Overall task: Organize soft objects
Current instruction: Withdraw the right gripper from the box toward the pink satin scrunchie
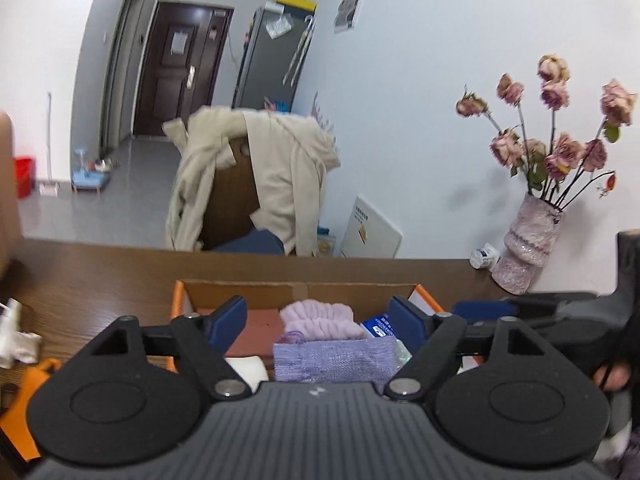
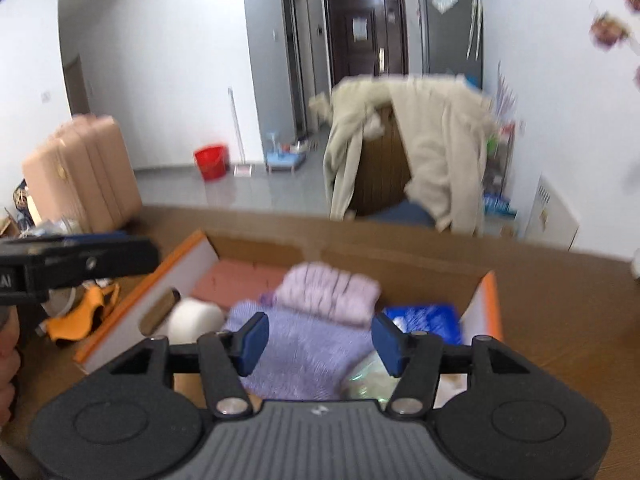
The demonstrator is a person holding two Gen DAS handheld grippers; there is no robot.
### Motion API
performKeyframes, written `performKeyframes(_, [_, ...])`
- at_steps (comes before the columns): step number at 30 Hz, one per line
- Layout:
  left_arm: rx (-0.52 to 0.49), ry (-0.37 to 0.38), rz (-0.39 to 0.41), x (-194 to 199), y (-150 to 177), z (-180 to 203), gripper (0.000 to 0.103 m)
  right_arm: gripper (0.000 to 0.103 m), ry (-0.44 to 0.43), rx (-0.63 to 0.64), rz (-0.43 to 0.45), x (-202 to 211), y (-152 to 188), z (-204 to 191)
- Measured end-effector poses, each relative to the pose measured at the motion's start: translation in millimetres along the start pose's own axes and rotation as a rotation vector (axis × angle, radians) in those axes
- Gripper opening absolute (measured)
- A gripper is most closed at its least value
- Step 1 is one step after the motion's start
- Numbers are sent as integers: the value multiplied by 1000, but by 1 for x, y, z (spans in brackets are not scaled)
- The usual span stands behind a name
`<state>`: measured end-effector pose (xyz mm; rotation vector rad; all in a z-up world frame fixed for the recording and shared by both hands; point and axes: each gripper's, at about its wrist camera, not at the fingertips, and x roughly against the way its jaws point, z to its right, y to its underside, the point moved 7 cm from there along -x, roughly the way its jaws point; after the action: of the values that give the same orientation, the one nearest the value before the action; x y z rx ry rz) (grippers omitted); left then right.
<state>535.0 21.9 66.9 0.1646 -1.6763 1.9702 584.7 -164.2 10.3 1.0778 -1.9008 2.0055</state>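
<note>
An open cardboard box with orange sides sits on the brown table. Inside lie a folded pale-pink fluffy cloth, a lilac woven pouch, a white soft roll, a pink flat pad and a blue packet. My left gripper hangs open over the box, nothing between its blue pads. My right gripper is open above the lilac pouch, holding nothing.
A vase of dried roses stands at the table's back right, a small white bottle beside it. An orange cloth lies left of the box. A chair draped with a beige coat stands behind the table.
</note>
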Motion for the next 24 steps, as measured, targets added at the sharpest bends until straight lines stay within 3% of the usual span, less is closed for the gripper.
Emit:
performKeyframes(5, [-91, -39, 83, 63, 0, 18, 88, 57, 28, 32, 95, 66, -10, 3])
performKeyframes(9, [-117, -36, 124, 107, 1, 31, 92, 65, 45, 56, 156, 120, -6, -1])
performKeyframes(13, [-118, -82, 167, 145, 18, 41, 96, 70, 69, 66, 217, 164, 7, -8])
performKeyframes(17, [-123, -106, 211, 184, 56, 54, 99, 85, 73, 75, 302, 206, 42, -22])
performKeyframes(24, [-85, -130, 262, 243, 136, 67, 103, 87, 80, 128, 384, 244, 136, -55])
